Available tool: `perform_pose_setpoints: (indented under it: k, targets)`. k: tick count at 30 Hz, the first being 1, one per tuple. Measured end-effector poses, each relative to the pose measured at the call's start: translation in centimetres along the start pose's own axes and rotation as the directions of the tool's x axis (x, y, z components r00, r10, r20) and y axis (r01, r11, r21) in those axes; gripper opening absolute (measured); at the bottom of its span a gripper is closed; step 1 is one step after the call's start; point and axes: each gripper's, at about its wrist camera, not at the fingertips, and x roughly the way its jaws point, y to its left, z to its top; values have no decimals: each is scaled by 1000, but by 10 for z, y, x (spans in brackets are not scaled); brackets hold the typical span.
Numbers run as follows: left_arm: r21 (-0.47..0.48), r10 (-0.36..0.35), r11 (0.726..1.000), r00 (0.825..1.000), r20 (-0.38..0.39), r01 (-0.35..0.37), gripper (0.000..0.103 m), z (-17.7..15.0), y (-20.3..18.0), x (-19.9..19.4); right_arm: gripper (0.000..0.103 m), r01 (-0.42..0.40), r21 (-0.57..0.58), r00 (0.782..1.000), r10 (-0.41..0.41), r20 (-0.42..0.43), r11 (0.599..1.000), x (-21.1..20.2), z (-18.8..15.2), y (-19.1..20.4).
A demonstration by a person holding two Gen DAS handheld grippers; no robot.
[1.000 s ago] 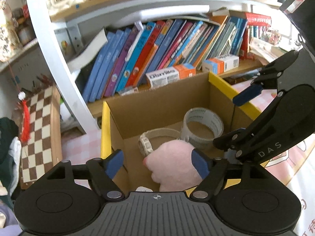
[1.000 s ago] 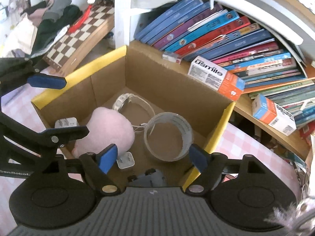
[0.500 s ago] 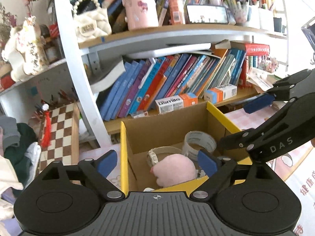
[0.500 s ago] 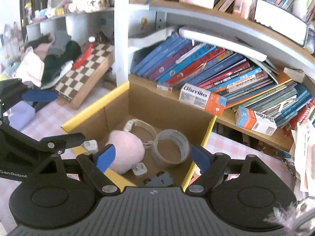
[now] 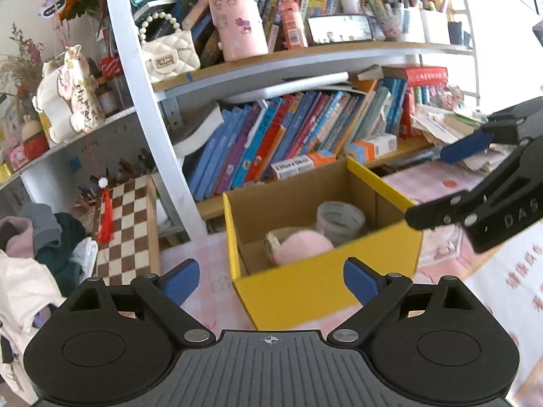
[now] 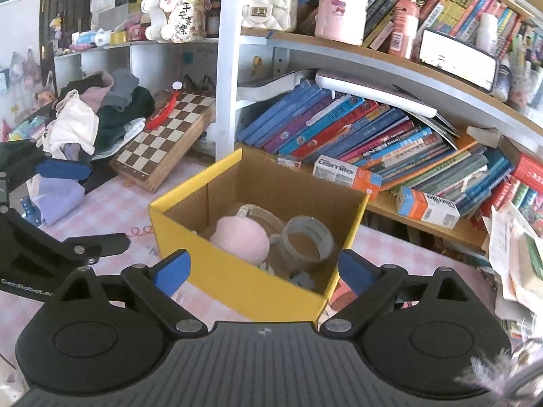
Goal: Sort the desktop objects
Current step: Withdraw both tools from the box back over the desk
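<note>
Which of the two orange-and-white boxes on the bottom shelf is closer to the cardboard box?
The uSmile box lying just behind the cardboard box; the other box sits farther right.

Count on inspection: one yellow-sided cardboard box [image 6: 237, 278], holding one pink plush ball [image 6: 240, 237], one clear tape roll [image 6: 308, 240] and one beige wristwatch [image 6: 259, 213]; one wooden chessboard [image 6: 166, 142]; two orange-and-white toothpaste cartons [image 6: 346, 173] [image 6: 428, 206]; one cream quilted handbag [image 6: 269, 8]

My box [image 6: 237, 278] sits before the bookshelf [image 6: 356, 129], plush ball [image 6: 241, 239] inside left of the tape roll [image 6: 307, 242], chessboard [image 6: 163, 142] off left.
</note>
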Motion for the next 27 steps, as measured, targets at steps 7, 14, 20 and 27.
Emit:
perform_pose_setpoints:
  k: [7,14,20,27]
  targets:
    - [-14,-11,1000,999,-33,10,94,-28,1,-19,95,31,48,999,-29,-38,998,-16,-28,9]
    - [-52,-5,999,998,-55,2,94,-48,2,-31,97,84,119,995,-76,-65,989,-29,-61,21]
    - [-70,-18,997,997,-78,12,94,-65,-5,-38,97,153,106,987,-147,-63,983,-37,-87,35]
    - [-75,-27,997,994,-108,19,94,-81,-10,-45,97,179,159,981,-164,-98,971,-43,-116,46]
